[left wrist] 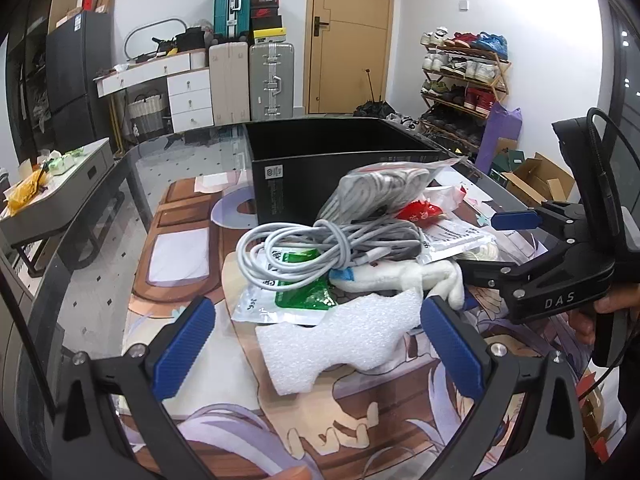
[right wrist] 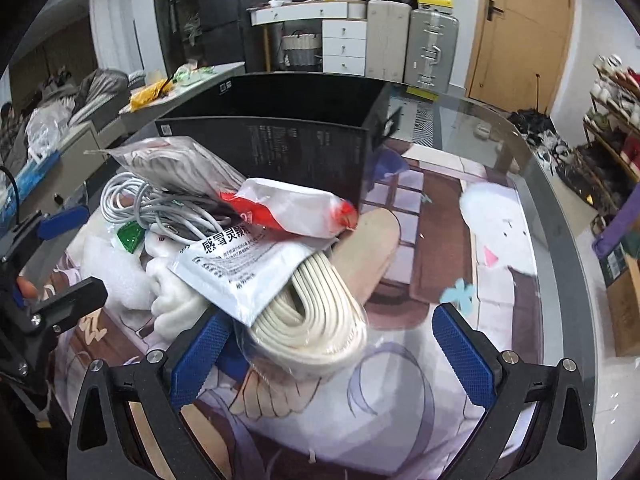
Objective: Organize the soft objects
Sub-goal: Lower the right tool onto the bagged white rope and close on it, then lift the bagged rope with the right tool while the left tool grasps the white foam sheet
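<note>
Left hand-held gripper [left wrist: 316, 344] gapes around the white foam block [left wrist: 340, 340] before the black cardboard box [left wrist: 340, 160]; right hand-held gripper [right wrist: 328, 348] gapes too — pinch gently, mid-block.

a home: shoe rack [left wrist: 464, 76], suitcases [left wrist: 271, 80], drawers [left wrist: 190, 98].

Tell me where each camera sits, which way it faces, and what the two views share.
Left wrist: sits behind the open left tongs, faces the pile and black box towards the door; white foam lies between its fingers, right tongs at right.
Right wrist: sits behind the open right tongs, faces the pile from the other side; cream cable coil lies between its fingers, left tongs at left.
Shared: box, grey cable, red-and-white bag.
</note>
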`<state>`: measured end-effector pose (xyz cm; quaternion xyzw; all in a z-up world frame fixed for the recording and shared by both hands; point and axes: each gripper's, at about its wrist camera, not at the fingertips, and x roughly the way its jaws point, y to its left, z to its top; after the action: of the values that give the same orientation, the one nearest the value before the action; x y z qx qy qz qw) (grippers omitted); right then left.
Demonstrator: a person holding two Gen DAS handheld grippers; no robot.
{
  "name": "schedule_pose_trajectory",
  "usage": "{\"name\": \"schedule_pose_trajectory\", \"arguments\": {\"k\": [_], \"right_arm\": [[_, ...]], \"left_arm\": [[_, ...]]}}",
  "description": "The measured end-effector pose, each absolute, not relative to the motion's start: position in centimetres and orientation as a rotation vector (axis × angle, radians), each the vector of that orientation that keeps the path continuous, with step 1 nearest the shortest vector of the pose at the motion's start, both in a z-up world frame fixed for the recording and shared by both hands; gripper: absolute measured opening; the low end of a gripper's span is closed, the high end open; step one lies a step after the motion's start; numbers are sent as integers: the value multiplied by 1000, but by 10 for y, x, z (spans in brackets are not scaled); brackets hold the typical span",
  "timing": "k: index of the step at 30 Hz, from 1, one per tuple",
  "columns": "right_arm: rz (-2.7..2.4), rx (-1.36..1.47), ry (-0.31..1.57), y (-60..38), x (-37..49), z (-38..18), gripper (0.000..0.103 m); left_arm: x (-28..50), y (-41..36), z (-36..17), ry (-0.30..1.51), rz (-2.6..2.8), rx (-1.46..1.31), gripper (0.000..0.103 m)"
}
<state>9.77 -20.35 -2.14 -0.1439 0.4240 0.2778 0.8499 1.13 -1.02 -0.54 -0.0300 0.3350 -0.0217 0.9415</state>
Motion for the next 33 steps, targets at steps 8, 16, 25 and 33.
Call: {"name": "schedule_pose_trajectory", "arguments": {"k": [8, 16, 25, 33], "right_arm": [[660, -327, 913, -190, 100, -28, 71], [682, -320, 896, -197, 84, -25, 48], [676, -302, 892, -209, 72, -22, 44], [659, -293, 894, -213, 67, -19, 44]], "left_arm": [[13, -8, -8, 699, -53, -65, 103], [18, -6, -11, 728, -58, -79, 103], [18, 0, -15, 775, -88, -115, 103], [20, -11, -18, 825, -73, -36, 103]]}}
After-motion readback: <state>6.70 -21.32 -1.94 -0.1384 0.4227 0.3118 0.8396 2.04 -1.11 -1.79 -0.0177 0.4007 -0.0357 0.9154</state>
